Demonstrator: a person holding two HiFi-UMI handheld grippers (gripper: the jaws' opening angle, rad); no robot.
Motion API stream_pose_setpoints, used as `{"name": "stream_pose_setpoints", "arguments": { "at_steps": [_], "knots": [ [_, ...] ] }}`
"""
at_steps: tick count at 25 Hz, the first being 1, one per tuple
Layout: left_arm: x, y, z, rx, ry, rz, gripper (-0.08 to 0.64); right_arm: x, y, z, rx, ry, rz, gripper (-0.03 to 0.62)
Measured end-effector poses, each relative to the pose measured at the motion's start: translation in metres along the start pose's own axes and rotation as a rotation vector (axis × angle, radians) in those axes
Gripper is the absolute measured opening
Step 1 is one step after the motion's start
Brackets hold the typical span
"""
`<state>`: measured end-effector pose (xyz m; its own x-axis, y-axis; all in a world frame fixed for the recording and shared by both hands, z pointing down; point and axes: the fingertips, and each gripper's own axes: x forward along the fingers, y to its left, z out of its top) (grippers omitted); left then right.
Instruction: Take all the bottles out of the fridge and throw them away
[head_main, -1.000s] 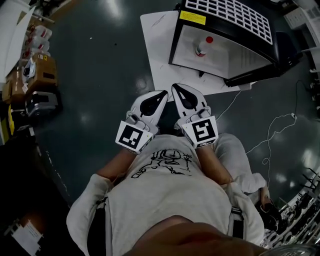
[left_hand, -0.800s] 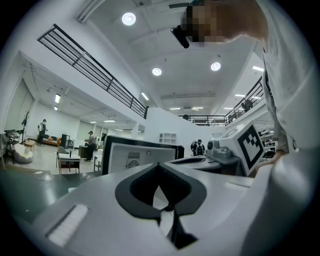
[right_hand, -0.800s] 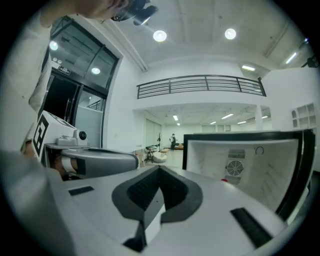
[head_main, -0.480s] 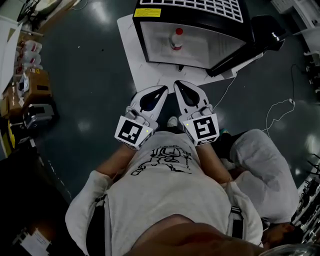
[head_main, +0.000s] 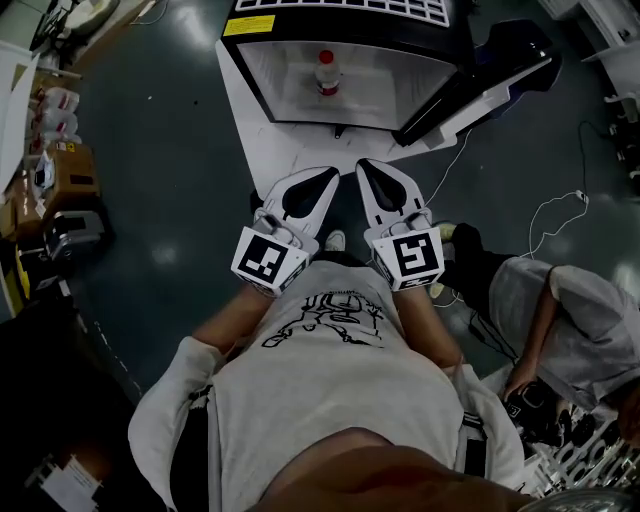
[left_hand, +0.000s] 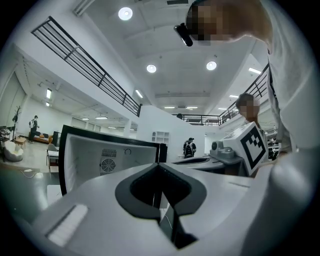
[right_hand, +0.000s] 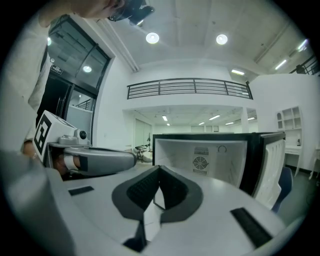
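A black mini fridge (head_main: 330, 60) stands open on a white board (head_main: 265, 140), with its door (head_main: 500, 70) swung out to the right. One clear bottle with a red cap (head_main: 323, 72) stands inside it. My left gripper (head_main: 333, 176) and right gripper (head_main: 362, 165) are side by side just short of the board, pointing at the fridge. Both are shut with nothing in them. In the left gripper view the fridge (left_hand: 107, 160) shows past the closed gripper (left_hand: 159, 165). In the right gripper view the fridge's white inside (right_hand: 205, 160) lies ahead of the gripper (right_hand: 159, 168). The bottle is hidden in both gripper views.
Another person (head_main: 560, 320) crouches on the dark floor at the lower right. White cables (head_main: 545, 215) trail right of the fridge door. Boxes and clutter (head_main: 60, 160) line the left edge.
Both grippers have moved forward toward the fridge, which now sits higher and further left in the head view. The other person has shifted to the right.
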<state>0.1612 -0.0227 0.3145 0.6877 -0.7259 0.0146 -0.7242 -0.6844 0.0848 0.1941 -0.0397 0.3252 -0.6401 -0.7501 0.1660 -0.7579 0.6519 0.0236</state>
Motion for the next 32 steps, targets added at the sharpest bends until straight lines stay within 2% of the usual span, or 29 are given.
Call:
{"name": "stream_pose_setpoints", "arguments": {
  "at_steps": [9,23,32],
  "knots": [
    [0.009,0.003,-0.007,0.000,0.012,-0.005,0.009,0.002,-0.005,-0.006,0.012,-0.003,-0.016,0.011],
    [0.018,0.048,-0.007,0.017,0.012,0.021,0.009,0.041,-0.008,-0.009,0.004,-0.006,-0.007,0.012],
    [0.031,0.077,-0.019,0.035,0.022,0.050,0.009,0.071,-0.017,-0.017,-0.020,0.007,0.008,0.014]
  ]
}}
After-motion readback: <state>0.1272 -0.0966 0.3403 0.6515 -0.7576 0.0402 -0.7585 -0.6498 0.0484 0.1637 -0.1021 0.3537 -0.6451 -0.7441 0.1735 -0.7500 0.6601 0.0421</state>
